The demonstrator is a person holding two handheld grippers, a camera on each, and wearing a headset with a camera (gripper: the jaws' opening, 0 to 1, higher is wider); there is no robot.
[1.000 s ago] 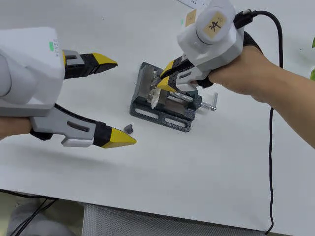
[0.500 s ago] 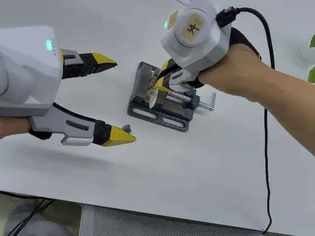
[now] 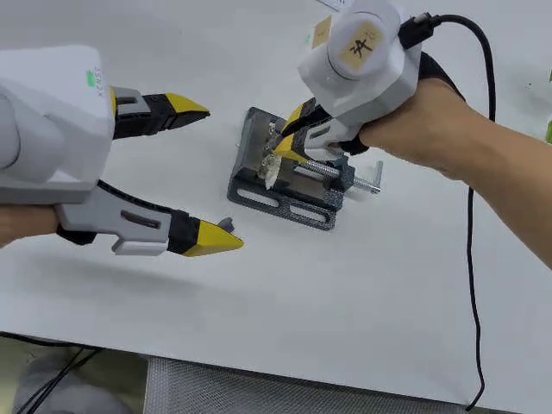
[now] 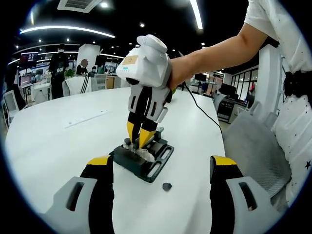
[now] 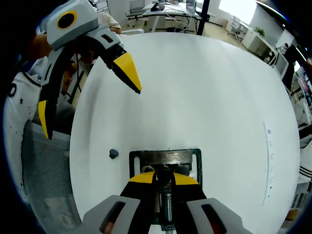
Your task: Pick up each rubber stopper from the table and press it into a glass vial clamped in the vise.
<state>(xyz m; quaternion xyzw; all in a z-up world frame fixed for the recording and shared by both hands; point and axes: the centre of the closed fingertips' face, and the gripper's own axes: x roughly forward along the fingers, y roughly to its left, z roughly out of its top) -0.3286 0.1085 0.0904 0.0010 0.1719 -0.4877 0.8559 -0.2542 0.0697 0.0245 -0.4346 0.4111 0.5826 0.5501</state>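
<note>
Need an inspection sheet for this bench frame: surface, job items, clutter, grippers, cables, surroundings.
Surface: white round tabletop, no spills or marks seen.
Job's things: dark grey metal vise mid-table, clear glass vial clamped in it; one small dark grey rubber stopper loose on the table beside the vise.
Clutter: thin white printed strip lying flat, away from the vise.
Grippers: left gripper wide open, empty, off the table; right gripper drawn together at the vial's top, held item not discernible.
Cables: black cable runs from the right gripper across the table to its near edge.
Surroundings: open office, desks, people far off; grey mesh chair at the table edge.
</note>
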